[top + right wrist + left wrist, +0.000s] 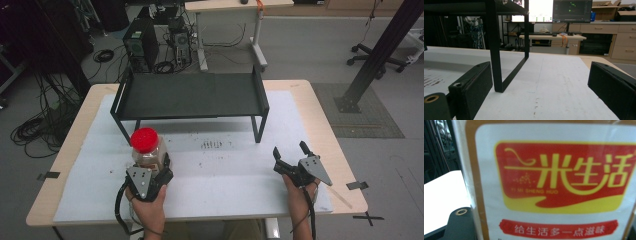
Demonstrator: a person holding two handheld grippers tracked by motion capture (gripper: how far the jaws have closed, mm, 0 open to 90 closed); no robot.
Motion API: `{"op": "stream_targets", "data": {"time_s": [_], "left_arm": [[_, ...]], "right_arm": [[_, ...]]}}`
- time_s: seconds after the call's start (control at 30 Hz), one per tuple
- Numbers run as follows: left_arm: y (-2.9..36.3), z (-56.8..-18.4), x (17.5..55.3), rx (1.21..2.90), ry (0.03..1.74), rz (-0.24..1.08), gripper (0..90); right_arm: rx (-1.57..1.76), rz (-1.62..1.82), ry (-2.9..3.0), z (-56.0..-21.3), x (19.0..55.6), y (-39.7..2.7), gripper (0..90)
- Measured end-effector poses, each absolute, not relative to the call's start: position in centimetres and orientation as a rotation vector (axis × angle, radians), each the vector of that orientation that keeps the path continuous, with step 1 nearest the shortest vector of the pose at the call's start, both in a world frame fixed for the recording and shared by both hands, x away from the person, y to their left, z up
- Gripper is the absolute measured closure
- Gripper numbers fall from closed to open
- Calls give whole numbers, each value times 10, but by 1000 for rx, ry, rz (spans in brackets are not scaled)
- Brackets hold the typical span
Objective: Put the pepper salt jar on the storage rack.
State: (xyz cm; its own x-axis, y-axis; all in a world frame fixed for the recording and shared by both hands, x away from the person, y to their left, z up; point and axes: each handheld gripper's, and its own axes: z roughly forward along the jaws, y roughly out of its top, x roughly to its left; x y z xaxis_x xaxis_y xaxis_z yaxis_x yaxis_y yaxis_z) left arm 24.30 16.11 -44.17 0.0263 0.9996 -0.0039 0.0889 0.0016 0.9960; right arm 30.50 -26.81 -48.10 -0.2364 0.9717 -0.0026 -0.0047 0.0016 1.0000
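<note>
Near the counter's (300,100) left front corner, a red-lidded jar (146,150) stands upright on the white sheet (225,170). Left claw (159,172) is clamped on its lower body; label fills the left gripper view (559,185). Right claw (291,154) rests near the right front corner, jaws wide apart, nothing between them, well apart from the jar. Black rack (190,95) stands along the far edge, its leg (495,62) ahead of the right claw.
</note>
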Motion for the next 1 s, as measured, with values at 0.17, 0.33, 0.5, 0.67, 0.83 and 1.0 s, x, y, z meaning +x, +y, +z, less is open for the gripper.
{"op": "stream_targets", "data": {"time_s": [0.17,0.33,0.5,0.67,0.83,1.0], "left_arm": [[162,-439,245,1300,1263,1131,243],[164,-435,244,1313,1271,1110,247],[165,-428,243,1331,1275,1084,247],[165,-421,239,1339,1273,1081,247],[165,-411,235,1350,1247,1080,248],[164,-398,232,1342,1225,1075,247]], "right_arm": [[1081,1383,1382,-481,305,-268,60],[1081,1382,1384,-481,305,-268,60],[1082,1381,1385,-481,305,-268,61],[1083,1381,1386,-481,305,-268,61],[1083,1381,1386,-481,305,-268,61],[1083,1380,1386,-481,305,-268,61]]}}
